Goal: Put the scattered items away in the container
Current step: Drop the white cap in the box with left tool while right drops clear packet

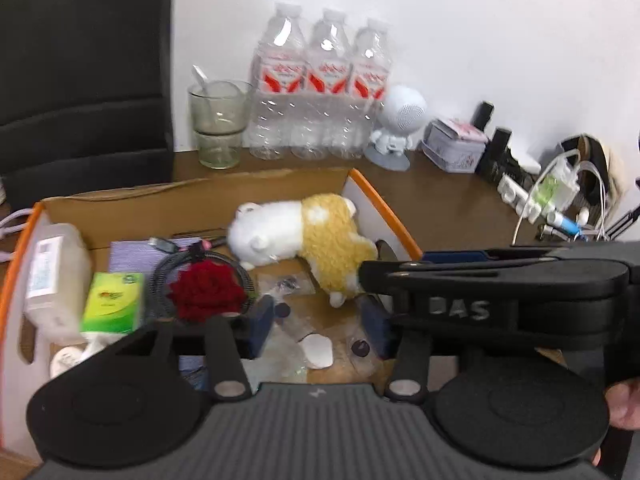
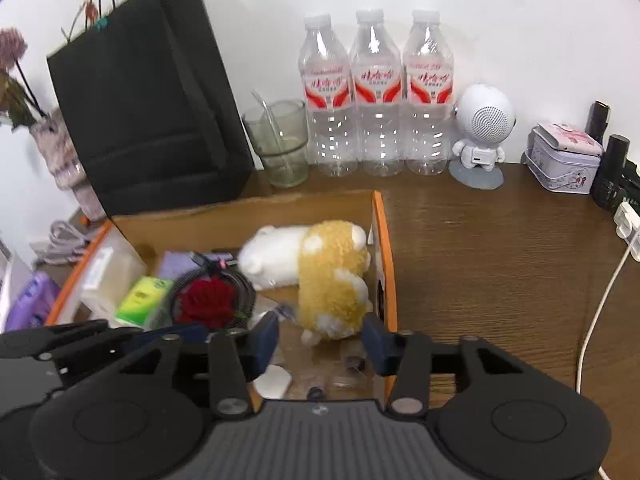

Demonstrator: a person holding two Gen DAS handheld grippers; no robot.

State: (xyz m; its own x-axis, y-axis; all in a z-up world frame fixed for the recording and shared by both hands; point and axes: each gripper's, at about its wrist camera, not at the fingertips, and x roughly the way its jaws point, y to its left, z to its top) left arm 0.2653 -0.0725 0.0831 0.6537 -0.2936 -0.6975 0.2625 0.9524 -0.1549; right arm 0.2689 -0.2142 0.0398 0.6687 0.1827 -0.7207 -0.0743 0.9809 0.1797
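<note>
Both pairs of fingers, left gripper (image 1: 320,330) and right gripper (image 2: 322,340), stand apart and empty above the cardboard box (image 2: 386,256). The plush toy (image 2: 320,272) lies inside against the box's right wall, apparently deposited; bottles (image 2: 376,92) line the bench's rear edge.

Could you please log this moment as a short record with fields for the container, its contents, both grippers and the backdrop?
container: cardboard box with orange edges, on wooden desk
contents: plush toy, red knitted rose, green tissue pack, coiled cable
left gripper: open, empty, over box
right gripper: open, empty, over box
backdrop: three water bottles, glass cup, robot speaker, black paper bag
</note>
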